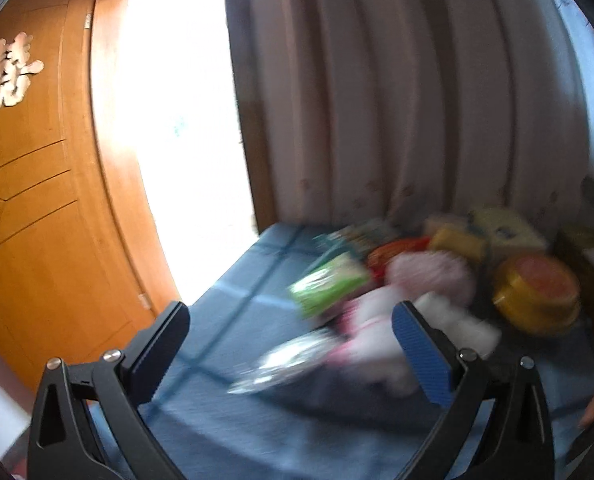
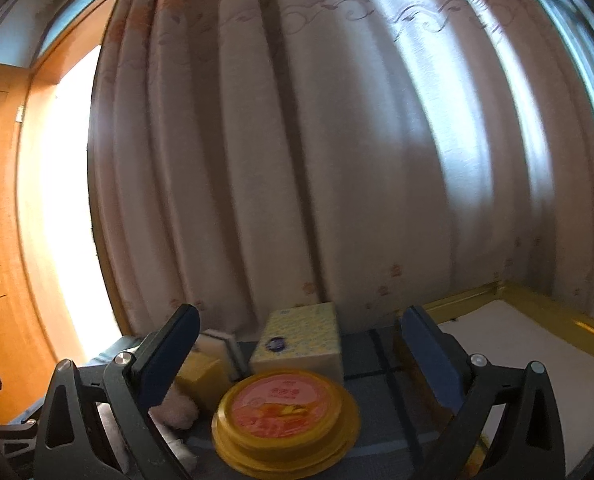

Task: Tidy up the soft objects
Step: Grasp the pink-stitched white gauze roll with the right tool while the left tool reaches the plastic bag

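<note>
Our left gripper (image 1: 291, 344) gapes wide over the blue cloth (image 1: 233, 312), a blurred pink-and-white soft toy (image 1: 371, 330) lying just ahead between its fingers (untouched). Our right gripper (image 2: 299, 350) hangs wide, empty, above the yellow tin (image 2: 285, 420).

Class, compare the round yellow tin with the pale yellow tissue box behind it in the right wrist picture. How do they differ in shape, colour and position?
Shape: the round yellow tin is a low, flat disc; the tissue box is a taller rectangular block.
Colour: the tin is deep yellow with an orange-pink lid; the box is pale yellow with a small dark oval patch on its front.
Position: the tin sits nearer the camera; the box stands behind it, by the curtain.
Both rest on the blue cloth.
</note>
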Available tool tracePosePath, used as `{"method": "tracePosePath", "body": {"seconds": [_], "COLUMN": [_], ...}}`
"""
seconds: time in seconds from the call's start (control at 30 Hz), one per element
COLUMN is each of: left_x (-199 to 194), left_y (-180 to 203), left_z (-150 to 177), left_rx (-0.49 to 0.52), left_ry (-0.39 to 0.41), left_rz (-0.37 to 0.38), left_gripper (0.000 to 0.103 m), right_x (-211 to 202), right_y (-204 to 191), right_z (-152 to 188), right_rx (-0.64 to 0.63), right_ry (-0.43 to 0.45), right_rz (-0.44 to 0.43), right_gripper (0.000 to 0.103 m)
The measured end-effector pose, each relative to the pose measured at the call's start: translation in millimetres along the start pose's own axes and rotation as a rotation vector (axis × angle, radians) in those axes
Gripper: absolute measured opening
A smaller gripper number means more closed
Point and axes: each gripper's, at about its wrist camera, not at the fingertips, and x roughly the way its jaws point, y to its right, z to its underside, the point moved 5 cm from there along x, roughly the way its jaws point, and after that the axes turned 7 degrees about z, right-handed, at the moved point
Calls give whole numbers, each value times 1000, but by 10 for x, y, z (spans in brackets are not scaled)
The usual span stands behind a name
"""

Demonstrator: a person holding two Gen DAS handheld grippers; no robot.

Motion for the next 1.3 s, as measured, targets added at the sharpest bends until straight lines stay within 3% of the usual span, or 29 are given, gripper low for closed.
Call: {"method": "tracePosePath", "body": {"seconds": [0.07,0.13,0.2,0.27,0.47,0.57,0.67,0.8,1.07,1.3], "left_x": [-5,12,58,85,92,62,29,22,7,11], "left_y": [-188,-302,-381,-424,-558,-609,-656,-723,-690,-618], "left_z": [53,88,133,166,290,327,331,341,316,298], "left_rx": [-18,-42,-48,-46,-28,0,9,6,45,68], "left_ry": [-16,-35,-63,-81,-115,-118,-115,-122,-114,-113], "left_rz": [-14,2,10,-10,-14,-16,-13,-9,16,36], "left_gripper": [102,102,102,102,102,102,102,102,102,102], "right_x": [10,44,110,147,-96,-117,-40,58,245,388], "right_y": [-64,-161,-288,-431,-1129,-1434,-1651,-1806,-1596,-1661], "right_z": [28,83,189,316,622,780,942,1033,1028,1132], "right_rx": [-7,-27,-64,-76,-154,-185,-210,-199,-159,-175], "right_ry": [-24,-74,-166,-286,-460,-545,-625,-670,-705,-763], "right_rz": [-52,-112,-172,-262,-535,-595,-579,-528,-499,-475], "right_gripper": [100,88,56,43,44,44,44,44,46,61]}}
